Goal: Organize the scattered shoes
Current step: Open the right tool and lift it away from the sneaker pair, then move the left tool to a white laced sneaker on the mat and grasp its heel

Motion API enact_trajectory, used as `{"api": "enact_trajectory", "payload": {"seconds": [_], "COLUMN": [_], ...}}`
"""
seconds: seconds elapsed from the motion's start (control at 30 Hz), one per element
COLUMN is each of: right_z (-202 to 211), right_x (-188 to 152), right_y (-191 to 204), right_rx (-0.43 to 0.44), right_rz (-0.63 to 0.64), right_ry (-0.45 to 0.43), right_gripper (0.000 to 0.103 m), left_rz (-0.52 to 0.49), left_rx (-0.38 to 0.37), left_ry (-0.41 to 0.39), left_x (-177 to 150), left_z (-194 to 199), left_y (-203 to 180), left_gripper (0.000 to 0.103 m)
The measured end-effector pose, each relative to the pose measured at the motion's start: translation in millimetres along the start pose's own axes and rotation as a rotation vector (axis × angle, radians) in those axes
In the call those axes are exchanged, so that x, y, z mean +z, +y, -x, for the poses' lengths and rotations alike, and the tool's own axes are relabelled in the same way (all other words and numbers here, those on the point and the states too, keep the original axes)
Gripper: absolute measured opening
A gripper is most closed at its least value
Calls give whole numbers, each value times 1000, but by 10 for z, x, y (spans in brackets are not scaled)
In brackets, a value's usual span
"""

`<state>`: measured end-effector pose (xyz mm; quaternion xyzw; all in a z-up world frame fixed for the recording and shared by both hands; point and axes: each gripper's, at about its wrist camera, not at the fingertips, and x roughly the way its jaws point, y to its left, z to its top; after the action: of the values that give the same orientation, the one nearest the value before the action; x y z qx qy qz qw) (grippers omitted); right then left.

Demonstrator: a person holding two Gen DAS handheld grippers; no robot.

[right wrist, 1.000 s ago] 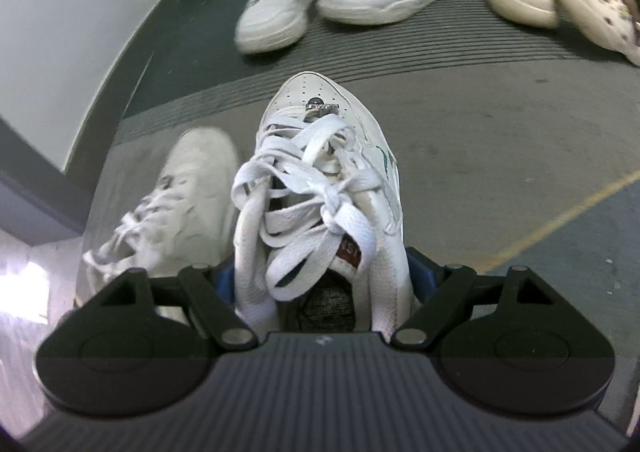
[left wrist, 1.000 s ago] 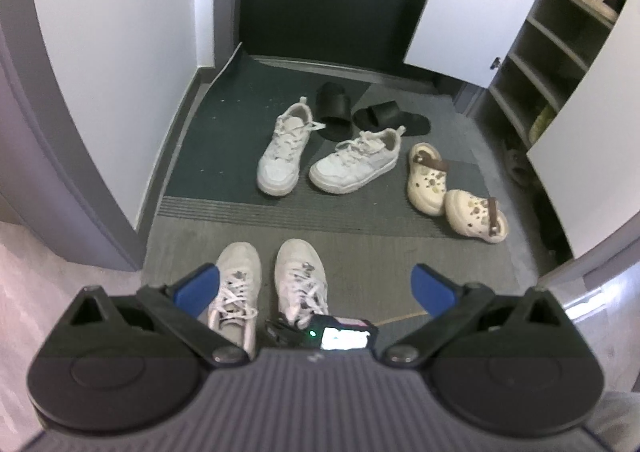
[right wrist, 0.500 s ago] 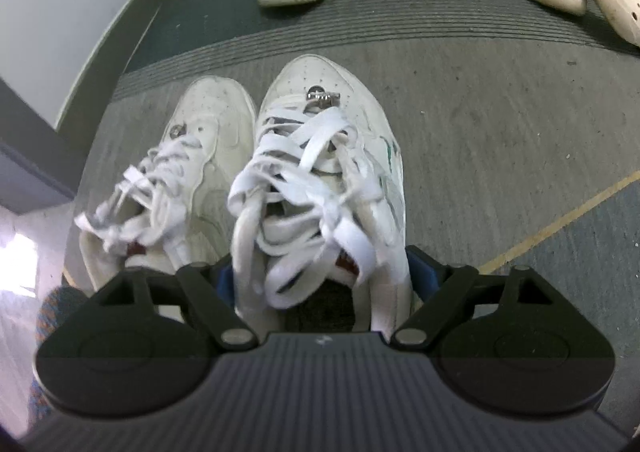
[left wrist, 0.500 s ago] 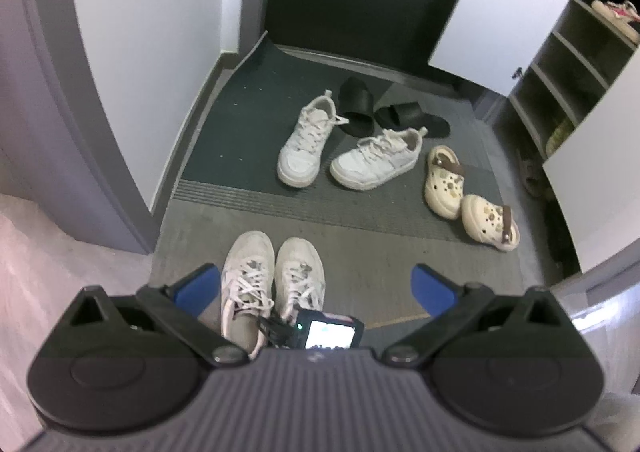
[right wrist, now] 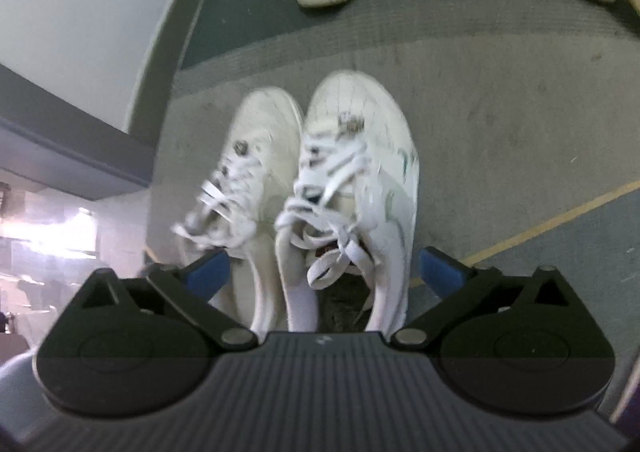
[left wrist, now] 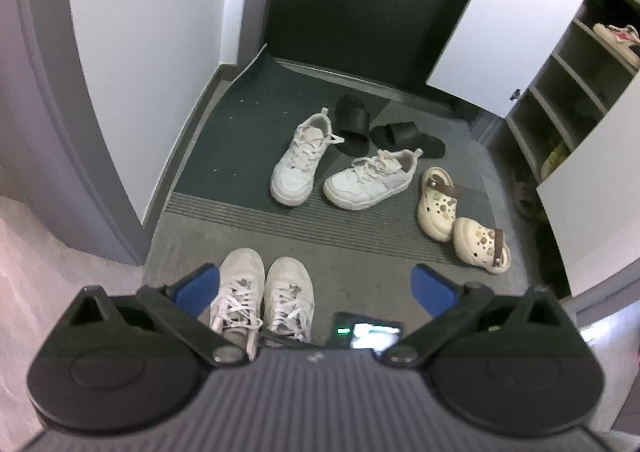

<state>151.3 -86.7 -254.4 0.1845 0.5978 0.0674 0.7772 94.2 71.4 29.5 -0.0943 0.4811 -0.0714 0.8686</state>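
Observation:
A pair of worn white sneakers stands side by side on the grey floor, the left shoe touching the right shoe. My right gripper hovers over their heels. Its jaws are opening wide, and the blue pads stand clear of the right shoe below them. My left gripper hangs open and empty higher up, above the same pair. The right tool's lit screen shows just right of the pair.
On the dark mat lie two scattered white sneakers, two black slides and two cream clogs. An open shoe cabinet with shelves stands at the right. A white wall is on the left.
My right gripper set the right sneaker down beside its mate, let go and rose. The left gripper drifted slightly, so the entryway has shifted in its view.

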Motion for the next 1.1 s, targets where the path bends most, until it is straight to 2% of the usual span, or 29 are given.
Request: {"api": "enact_trajectory", "payload": {"seconds": [0.1,0.13,0.17,0.2,0.27,0.3,0.43,0.47,0.5,0.57,0.6,0.67,0.73,0.83,0.9,0.93,1.03,1.07,1.1], "right_z": [549,585,963,1110,1691,1838,2665,3090,3313,3646,3766,3817,3864,3683,3556,3529,3407,3332,3304], "right_x": [134,139,241,290,411,439,487,402,324,154,59,-31,-162,-201,-207,-207,-166,-141,-129], "right_y": [21,22,8,-17,-65,-84,-180,-256,-308,-421,-487,-575,-721,-940,-1167,-1224,-1452,-1577,-1622], "right_rx": [13,14,25,25,47,50,65,173,232,260,247,237,224,254,371,387,348,352,354], "right_rz": [41,44,56,58,58,61,67,83,102,151,164,150,115,-29,-195,-236,-413,-512,-544], "right_ry": [41,40,6,-12,-93,-117,-260,-341,-382,-468,-521,-562,-619,-543,-511,-507,-482,-473,-470], "right_gripper": [103,103,103,103,103,103,103,103,103,103,103,103,103,103,103,103,103,103,103], "left_rz": [47,54,55,41,3,-16,-116,-147,-178,-223,-239,-269,-322,-369,-409,-431,-492,-484,-460], "left_rx": [-9,0,11,34,86,113,107,111,125,145,141,143,156,168,191,201,253,256,238], "left_ry": [39,39,35,34,35,35,59,63,61,54,54,64,80,82,86,86,89,98,102], "left_x": [11,33,58,87,149,180,256,273,308,375,441,556,720,831,926,974,1159,1222,1275], "left_z": [-34,-26,-13,-14,-26,-32,-156,-189,-254,-376,-483,-718,-1126,-1562,-1951,-2157,-2923,-3157,-3328], "left_y": [116,138,151,137,92,69,-143,-218,-317,-481,-555,-670,-803,-911,-959,-973,-935,-879,-813], "left_gripper": [103,103,103,103,103,103,103,103,103,103,103,103,103,103,103,103,103,102,100]}}
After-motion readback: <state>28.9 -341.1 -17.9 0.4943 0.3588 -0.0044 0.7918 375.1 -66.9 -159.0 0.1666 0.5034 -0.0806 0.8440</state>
